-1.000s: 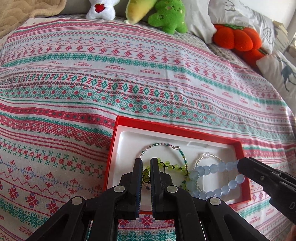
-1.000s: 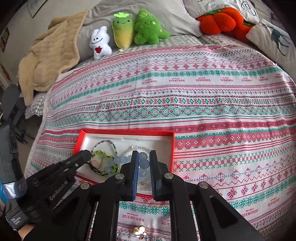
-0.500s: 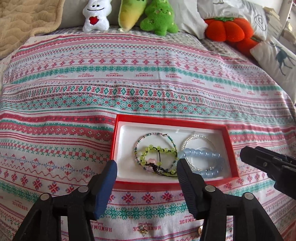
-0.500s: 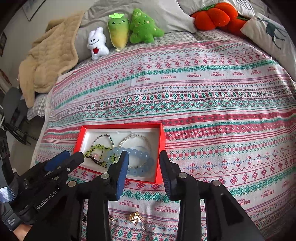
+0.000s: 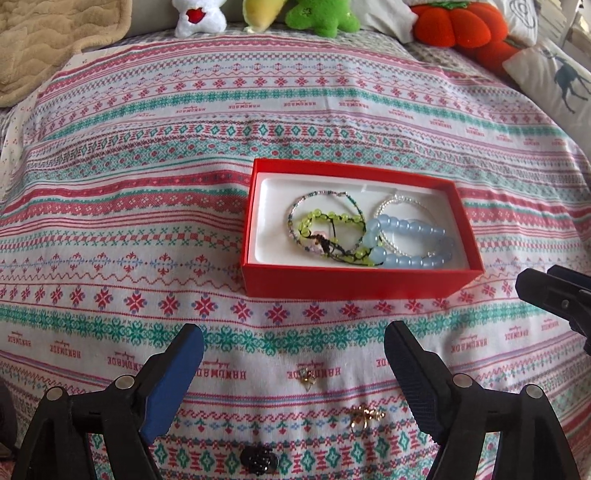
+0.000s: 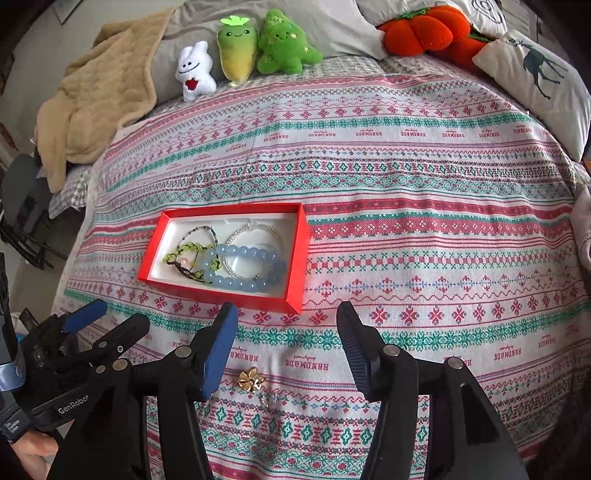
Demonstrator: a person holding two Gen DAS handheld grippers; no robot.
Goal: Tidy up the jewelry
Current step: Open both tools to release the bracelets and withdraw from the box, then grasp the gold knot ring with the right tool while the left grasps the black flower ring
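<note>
Home bedroom. Bed covered by white cotton spread (image 6: 406, 229) with red and teal knitted-style bands. Along headboard side: grey pillow (image 6: 325, 26), white bunny plush (image 6: 195, 72), green tree plush (image 6: 284, 44), orange pumpkin cushion (image 6: 424, 31), deer-print pillow (image 6: 539, 81). Beige quilted blanket (image 6: 96, 103) crumpled at corner.

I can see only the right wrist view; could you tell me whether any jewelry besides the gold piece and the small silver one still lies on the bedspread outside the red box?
Observer: Yes. The left wrist view shows a small black piece on the bedspread, on the near side of the gold piece.
Operator: Thank you. Is the left gripper carrying anything?
Observer: No. The left gripper is open. Its jaws have just been opening, and only bedspread shows between them.
</note>
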